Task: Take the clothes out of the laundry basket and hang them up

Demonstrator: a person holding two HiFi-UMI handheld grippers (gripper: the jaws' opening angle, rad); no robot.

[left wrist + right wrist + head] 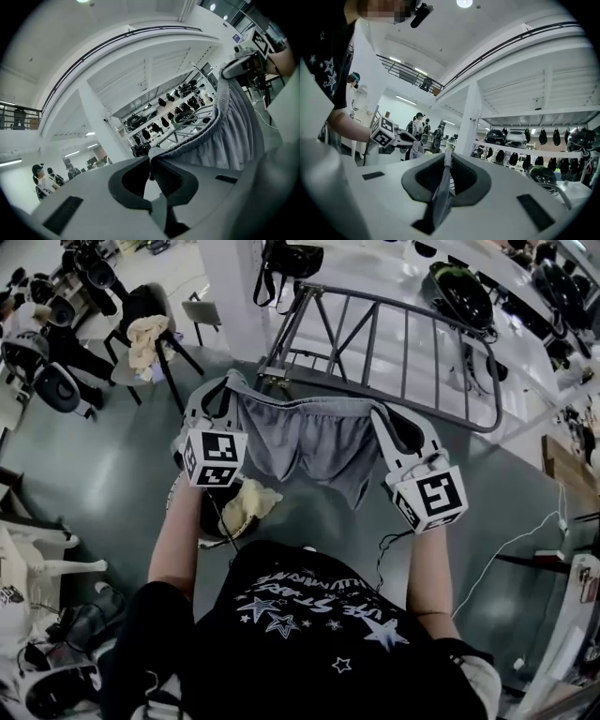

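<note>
A pair of grey shorts hangs stretched by its waistband between my two grippers, in front of the grey metal drying rack. My left gripper is shut on the waistband's left end, and the cloth runs from its jaws off to the right. My right gripper is shut on the other end; a strip of the grey fabric is pinched between its pads. The laundry basket stands on the floor under my left arm, with a pale yellow garment in it.
A chair with a cream cloth over it stands at the back left. White shelves with dark helmets run behind the rack. Cables trail on the grey floor at the right. Other people work at the far left.
</note>
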